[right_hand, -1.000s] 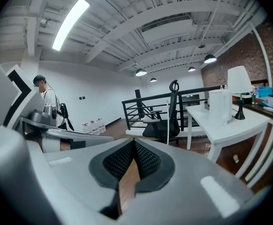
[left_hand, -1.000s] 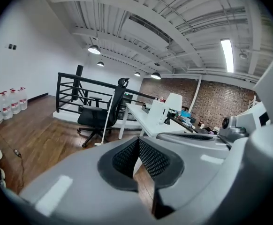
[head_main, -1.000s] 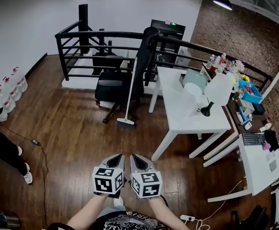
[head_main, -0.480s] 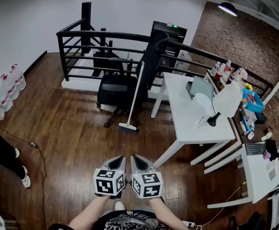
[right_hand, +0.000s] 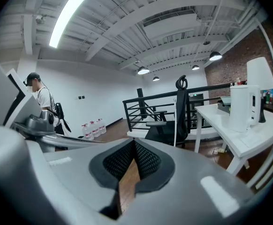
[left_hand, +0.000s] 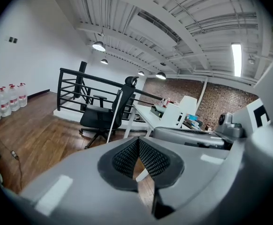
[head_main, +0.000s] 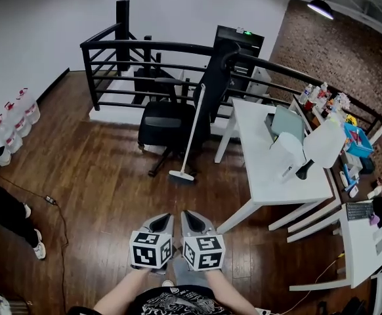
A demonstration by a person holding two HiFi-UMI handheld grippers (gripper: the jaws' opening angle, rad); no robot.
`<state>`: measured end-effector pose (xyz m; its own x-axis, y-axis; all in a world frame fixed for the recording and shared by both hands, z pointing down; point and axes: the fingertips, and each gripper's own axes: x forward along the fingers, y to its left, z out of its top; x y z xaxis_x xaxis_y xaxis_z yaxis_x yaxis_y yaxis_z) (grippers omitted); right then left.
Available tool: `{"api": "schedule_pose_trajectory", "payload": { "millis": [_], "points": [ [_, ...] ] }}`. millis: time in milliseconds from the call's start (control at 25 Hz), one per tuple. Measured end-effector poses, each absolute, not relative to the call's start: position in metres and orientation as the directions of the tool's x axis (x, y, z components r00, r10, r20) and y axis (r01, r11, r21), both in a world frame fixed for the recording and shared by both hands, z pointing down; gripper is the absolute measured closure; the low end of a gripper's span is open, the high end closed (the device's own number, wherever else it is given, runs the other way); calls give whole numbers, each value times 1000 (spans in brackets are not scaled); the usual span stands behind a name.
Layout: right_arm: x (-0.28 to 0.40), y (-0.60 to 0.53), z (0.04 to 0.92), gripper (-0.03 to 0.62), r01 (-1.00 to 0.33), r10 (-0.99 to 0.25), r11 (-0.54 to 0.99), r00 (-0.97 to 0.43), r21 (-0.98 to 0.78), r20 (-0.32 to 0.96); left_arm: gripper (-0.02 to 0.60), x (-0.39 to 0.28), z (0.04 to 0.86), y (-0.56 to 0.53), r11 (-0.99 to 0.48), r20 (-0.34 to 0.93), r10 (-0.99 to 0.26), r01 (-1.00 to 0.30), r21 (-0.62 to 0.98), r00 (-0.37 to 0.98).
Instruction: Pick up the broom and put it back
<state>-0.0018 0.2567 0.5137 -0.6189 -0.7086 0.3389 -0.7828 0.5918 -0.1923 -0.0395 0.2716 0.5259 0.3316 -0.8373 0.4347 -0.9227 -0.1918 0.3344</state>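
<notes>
The broom (head_main: 192, 128) has a long white handle and leans upright against a black office chair (head_main: 168, 120), its head (head_main: 181, 175) on the wood floor. The left gripper view shows the broom (left_hand: 114, 117) far ahead, and in the right gripper view its handle (right_hand: 176, 121) stands beside the chair. My left gripper (head_main: 159, 222) and right gripper (head_main: 190, 218) are held side by side low in the head view, well short of the broom. Both are shut with nothing between their jaws.
A white table (head_main: 270, 176) with a lamp and kettle stands right of the chair. A black railing (head_main: 151, 47) runs behind it. Water bottles (head_main: 19, 113) line the left wall. A person's legs (head_main: 4, 209) and a floor cable (head_main: 53, 199) are at the left.
The broom, chair and table have shifted right and slightly lower in the head view as I come closer. Both grippers stay shut, side by side.
</notes>
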Motion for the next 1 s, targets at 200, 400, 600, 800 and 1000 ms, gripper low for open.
{"api": "schedule_pose_trajectory", "payload": {
  "millis": [200,400,600,800,1000],
  "points": [
    [-7,209,515,594,-773,-705,601,-632,-202,320,578,-48,528,228,-175,439,-844,-932,317,308],
    [-16,152,508,594,-759,-701,622,-649,-191,296,578,-54,522,174,-164,432,-857,-943,291,282],
    [-20,93,503,594,-740,-687,644,-670,-193,281,578,-51,519,112,-161,438,-857,-948,274,272],
    [-20,35,499,594,-717,-669,662,-696,-218,260,577,-49,515,51,-157,451,-853,-954,255,262],
    [-17,-15,496,594,-705,-659,670,-709,-232,251,578,-43,512,-3,-151,455,-855,-959,239,248]
  ]
}}
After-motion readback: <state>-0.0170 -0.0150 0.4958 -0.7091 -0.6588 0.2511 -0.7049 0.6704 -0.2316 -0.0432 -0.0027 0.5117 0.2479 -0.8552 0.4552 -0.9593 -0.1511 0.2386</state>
